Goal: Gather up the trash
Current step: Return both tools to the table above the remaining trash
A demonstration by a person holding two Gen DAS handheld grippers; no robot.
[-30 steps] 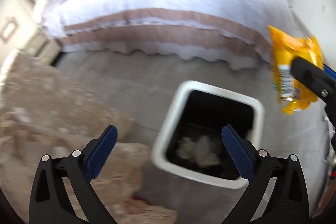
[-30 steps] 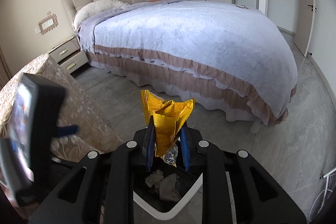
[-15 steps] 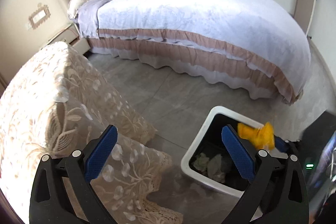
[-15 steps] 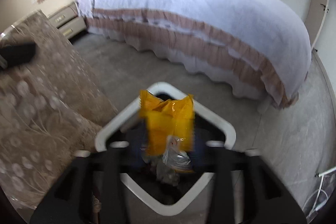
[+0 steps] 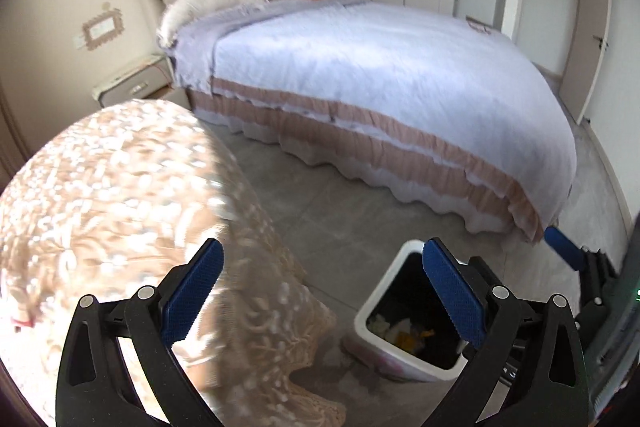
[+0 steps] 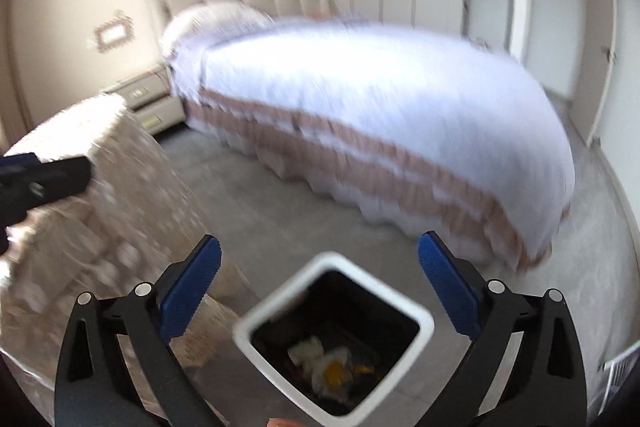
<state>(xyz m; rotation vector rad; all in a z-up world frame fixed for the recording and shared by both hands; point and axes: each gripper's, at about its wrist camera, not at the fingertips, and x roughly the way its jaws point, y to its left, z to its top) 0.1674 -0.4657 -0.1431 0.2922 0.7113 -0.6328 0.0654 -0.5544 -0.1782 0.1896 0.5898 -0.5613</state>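
A right gripper point(image 6: 319, 287) hangs with its jaws spread wide and nothing between them directly above a white-rimmed trash bin point(image 6: 420, 315) on a bedroom floor; its jaws have just been opening, and the yellow snack wrapper point(image 6: 334, 371) now lies at the bottom of the bin among pale crumpled tissues point(image 6: 306, 349). The bin sits straight below and slightly ahead of that gripper, its opening framed between the two blue pads, so the drop appears complete and the wrapper looks well inside the walls, not caught on the rim. The left gripper point(image 5: 320, 287) is also released and empty, hovering off to the side, between the bin point(image 5: 370, 307) and a worktop point(image 5: 120, 195) draped in a beige lace cloth; from its view the bin lies to the lower right, with the wrapper point(image 5: 404, 338) showing as a yellow patch inside. No other litter can be made out on the floor or the blurred cloth. A bed point(image 5: 380, 75) with a white cover and pink trim fills the background. The next item, if any remains, will likely have to be found before either gripper can close on it.
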